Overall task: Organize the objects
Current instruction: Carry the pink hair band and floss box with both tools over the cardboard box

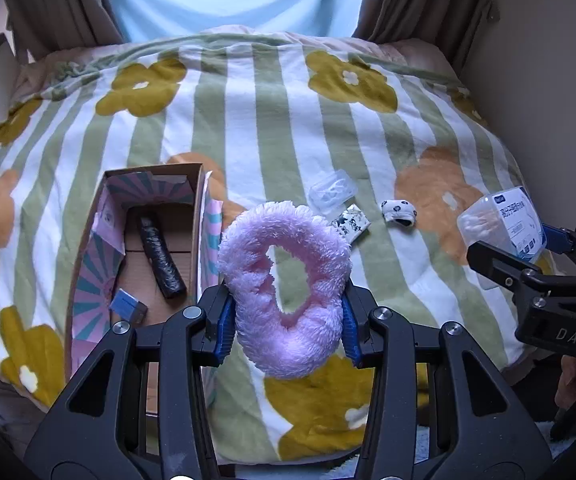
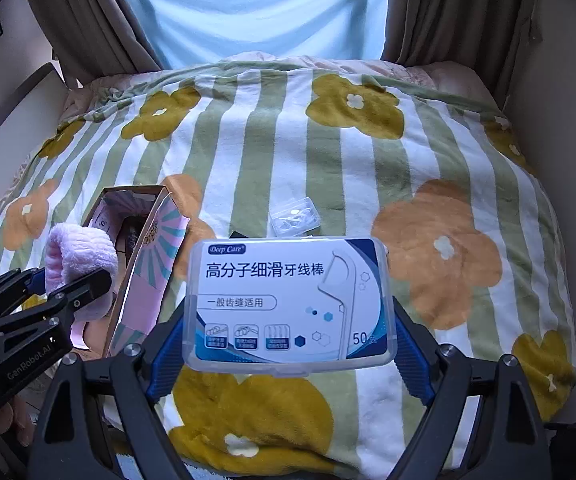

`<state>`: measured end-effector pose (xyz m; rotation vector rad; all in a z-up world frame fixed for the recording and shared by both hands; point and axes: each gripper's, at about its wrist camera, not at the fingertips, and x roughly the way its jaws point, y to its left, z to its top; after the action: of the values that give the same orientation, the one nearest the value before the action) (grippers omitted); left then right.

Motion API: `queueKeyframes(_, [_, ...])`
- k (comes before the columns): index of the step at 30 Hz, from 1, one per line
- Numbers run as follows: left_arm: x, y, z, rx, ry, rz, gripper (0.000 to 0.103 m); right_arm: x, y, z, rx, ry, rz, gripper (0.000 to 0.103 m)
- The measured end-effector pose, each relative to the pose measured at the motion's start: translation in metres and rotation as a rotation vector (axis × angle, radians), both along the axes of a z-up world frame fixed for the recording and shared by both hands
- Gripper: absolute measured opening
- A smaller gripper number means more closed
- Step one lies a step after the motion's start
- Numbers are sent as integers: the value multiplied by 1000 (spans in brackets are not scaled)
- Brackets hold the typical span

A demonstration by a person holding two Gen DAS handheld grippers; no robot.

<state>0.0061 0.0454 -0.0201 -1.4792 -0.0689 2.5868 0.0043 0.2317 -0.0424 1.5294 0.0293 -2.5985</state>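
the left gripper (image 1: 286,320) is clamped on a fluffy pink ring (image 1: 284,280); both blue pads press into its pile, and the ring hangs clear of the striped flower blanket (image 1: 256,128), just right of the cardboard box (image 1: 198,208). in the right wrist view the same ring (image 2: 78,256) shows only in part, its lower half covered by the left gripper's black frame (image 2: 28,320).

the right gripper (image 2: 288,344) grips a clear floss pick case (image 2: 290,304) by its two short ends, held above the blanket, right of the box (image 2: 144,280). in the left wrist view this case (image 1: 504,224) is cut by the gripper body in front of it.

inside the box lie a dark cylindrical object (image 1: 160,256) and a small blue-grey block (image 1: 128,306); what either one is cannot be made out. the near end of the box is hidden behind the left gripper's arm.

on the blanket, right of the box: a small clear plastic case (image 1: 334,190), contents unclear; a black-and-white printed packet (image 1: 352,224), partly behind the ring; a small white spotted item (image 1: 398,212), too small to name. only the clear case (image 2: 296,216) is visible in the right wrist view; the held case covers the area nearer the camera.
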Motion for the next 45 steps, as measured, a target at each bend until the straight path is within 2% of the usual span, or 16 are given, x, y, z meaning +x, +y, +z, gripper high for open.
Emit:
queueKeyframes(8, [0, -2, 4, -2, 10, 19, 39, 0, 2, 2, 6, 3, -10, 86])
queueKeyframes(14, [1, -16, 8, -1, 20, 80, 39, -4, -12, 5, 15, 14, 35, 86])
queueKeyframes(19, [6, -40, 7, -1, 16, 158, 39, -11, -37, 7, 15, 21, 136, 86])
queueKeyframes(28, [25, -102, -2, 1, -9, 384, 39, -36, -103, 4, 11, 0, 366, 86])
queueKeyframes(36, [36, -152, -31, 22, -82, 551, 39, -74, -182, -18, 36, -74, 578, 86])
queueKeyframes(45, [18, -178, -90, 70, -188, 643, 39, -125, -273, -81, 89, -181, 757, 86])
